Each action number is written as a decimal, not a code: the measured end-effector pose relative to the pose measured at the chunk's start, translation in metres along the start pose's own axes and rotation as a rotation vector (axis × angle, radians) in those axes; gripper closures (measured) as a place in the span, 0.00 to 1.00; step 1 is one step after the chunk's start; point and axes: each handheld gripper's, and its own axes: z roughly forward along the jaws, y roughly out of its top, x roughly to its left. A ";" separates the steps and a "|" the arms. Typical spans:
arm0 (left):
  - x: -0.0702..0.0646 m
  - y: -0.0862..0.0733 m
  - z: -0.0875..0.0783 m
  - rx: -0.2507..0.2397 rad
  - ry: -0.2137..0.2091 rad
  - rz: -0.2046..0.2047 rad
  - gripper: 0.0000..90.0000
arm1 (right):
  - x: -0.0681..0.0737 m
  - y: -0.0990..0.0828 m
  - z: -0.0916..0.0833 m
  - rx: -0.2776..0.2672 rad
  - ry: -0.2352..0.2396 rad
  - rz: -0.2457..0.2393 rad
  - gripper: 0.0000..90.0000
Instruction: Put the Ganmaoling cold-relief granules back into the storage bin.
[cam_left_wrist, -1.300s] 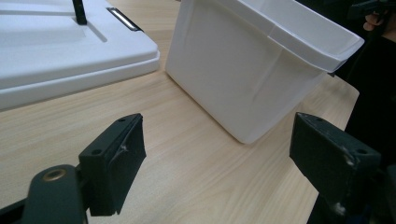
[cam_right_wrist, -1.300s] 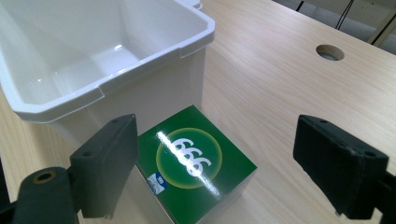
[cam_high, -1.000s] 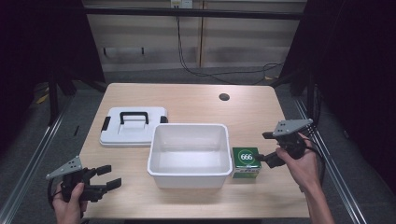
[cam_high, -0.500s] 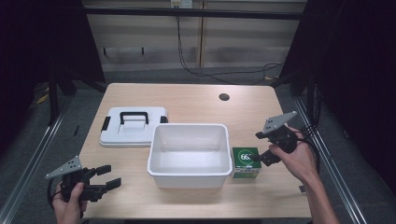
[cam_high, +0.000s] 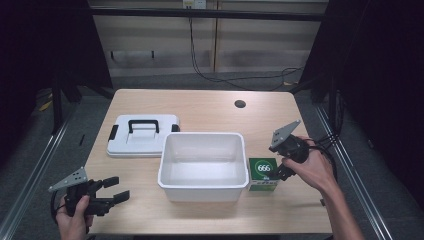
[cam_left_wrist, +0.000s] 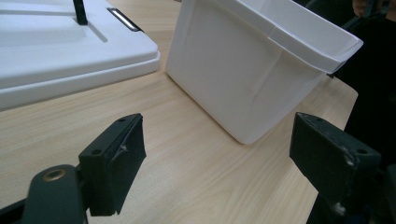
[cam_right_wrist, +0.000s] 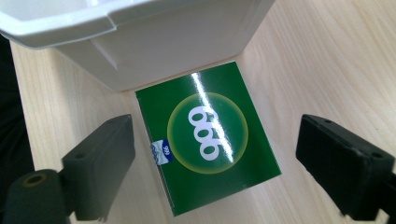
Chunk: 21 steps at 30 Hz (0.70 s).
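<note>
A green box (cam_high: 263, 173) marked 666 lies flat on the table against the right side of an empty white bin (cam_high: 204, 165). My right gripper (cam_high: 278, 167) hovers over the box's right edge, open; in the right gripper view the box (cam_right_wrist: 208, 136) lies between and below the spread jaws, untouched. My left gripper (cam_high: 114, 189) rests open near the front left corner of the table, pointing at the bin (cam_left_wrist: 252, 70), with nothing between its fingers (cam_left_wrist: 114, 163).
A white lid (cam_high: 142, 135) with a black handle lies flat left of the bin, also in the left gripper view (cam_left_wrist: 60, 51). A round hole (cam_high: 240, 104) sits in the tabletop at the back right. Bare wood lies along the back and front edges.
My right gripper has moved left and down, from beside the green box to right above it. The left gripper has stayed put.
</note>
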 end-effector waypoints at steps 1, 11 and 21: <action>0.000 0.000 0.000 0.001 0.000 0.000 0.20 | 0.000 0.001 0.001 0.004 0.006 -0.006 0.11; 0.000 0.000 0.000 0.005 0.001 0.004 0.20 | 0.000 0.007 0.015 0.105 0.057 -0.078 0.09; 0.000 0.000 0.001 0.006 -0.001 -0.001 0.20 | -0.004 0.008 0.026 0.170 0.074 -0.119 0.09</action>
